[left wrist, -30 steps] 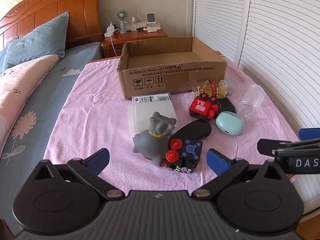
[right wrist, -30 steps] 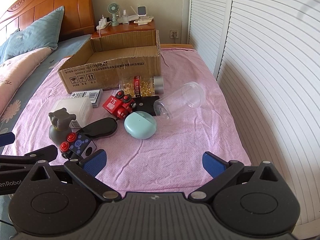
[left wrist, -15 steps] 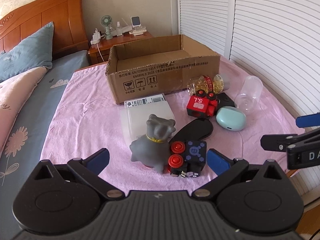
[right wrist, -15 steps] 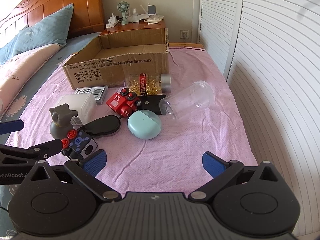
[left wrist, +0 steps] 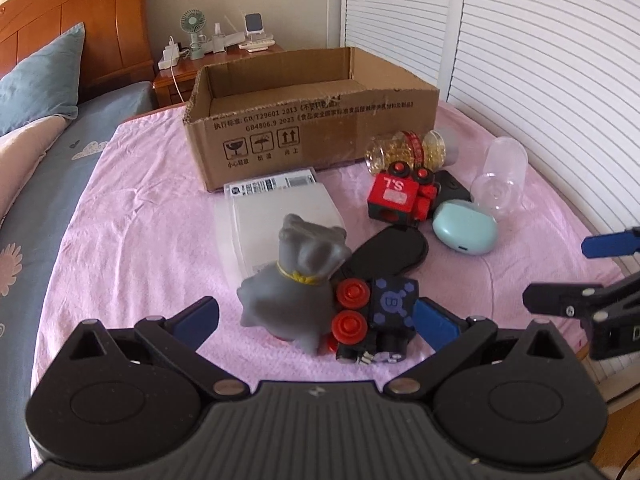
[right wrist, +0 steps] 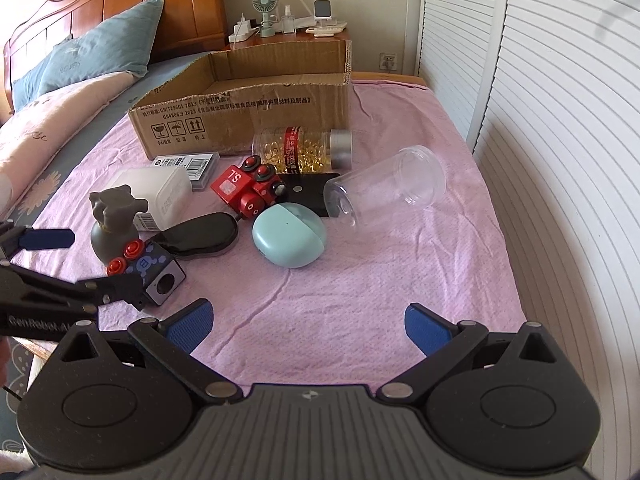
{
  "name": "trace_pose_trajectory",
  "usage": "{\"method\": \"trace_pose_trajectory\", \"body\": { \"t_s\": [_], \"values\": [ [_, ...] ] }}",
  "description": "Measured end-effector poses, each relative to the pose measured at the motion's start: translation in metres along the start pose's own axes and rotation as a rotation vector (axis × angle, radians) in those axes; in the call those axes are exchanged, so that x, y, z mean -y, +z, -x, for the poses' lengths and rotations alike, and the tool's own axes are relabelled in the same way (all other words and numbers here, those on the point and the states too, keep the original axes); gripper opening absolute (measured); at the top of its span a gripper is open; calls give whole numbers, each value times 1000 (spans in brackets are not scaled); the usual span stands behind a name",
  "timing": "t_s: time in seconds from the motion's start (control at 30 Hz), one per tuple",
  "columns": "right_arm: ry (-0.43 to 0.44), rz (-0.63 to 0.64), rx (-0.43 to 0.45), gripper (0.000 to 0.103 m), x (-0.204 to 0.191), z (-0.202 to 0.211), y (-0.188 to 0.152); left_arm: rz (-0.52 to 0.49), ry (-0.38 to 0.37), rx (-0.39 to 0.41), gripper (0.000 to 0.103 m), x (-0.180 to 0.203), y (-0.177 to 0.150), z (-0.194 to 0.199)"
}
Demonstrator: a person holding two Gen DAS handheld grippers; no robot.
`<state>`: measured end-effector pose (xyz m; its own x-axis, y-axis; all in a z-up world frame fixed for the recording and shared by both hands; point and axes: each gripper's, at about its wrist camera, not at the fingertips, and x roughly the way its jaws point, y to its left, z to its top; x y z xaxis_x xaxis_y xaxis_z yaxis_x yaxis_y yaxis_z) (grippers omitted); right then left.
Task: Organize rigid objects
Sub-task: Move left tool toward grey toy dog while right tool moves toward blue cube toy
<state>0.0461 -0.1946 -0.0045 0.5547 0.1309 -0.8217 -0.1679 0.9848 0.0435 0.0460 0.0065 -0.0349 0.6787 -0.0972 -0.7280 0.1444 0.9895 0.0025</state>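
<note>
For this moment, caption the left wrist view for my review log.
Open left gripper flanks grey figurine and dark blue toy cube before an empty cardboard box.

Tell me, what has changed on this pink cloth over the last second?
The left gripper has moved in on the grey rubber figure and dark blue toy block with red buttons, fingers open either side, touching nothing. The right gripper stays open and empty. The toys and cardboard box haven't moved.
</note>
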Motion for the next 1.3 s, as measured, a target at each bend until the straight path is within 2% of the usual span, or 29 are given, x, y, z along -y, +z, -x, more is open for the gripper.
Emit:
{"method": "trace_pose_trajectory", "body": {
  "t_s": [0.2,0.43,0.73,0.93,1.1,1.3],
  "values": [
    [2,18,-1,103,-5,-2,5,60,13,43,102,-12,24,-9],
    [-4,33,-11,103,-8,-4,7,136,29,56,102,-32,31,-11],
    [-1,68,-7,103,-18,-5,9,100,78,70,102,-55,21,15],
    [9,111,-8,103,-29,-5,8,77,167,56,102,-74,5,30],
    [24,177,5,103,-42,-3,8,113,250,32,102,-94,-5,36],
    [94,267,26,103,-59,-6,6,136,225,34,102,-100,-13,49]
  ]
}}
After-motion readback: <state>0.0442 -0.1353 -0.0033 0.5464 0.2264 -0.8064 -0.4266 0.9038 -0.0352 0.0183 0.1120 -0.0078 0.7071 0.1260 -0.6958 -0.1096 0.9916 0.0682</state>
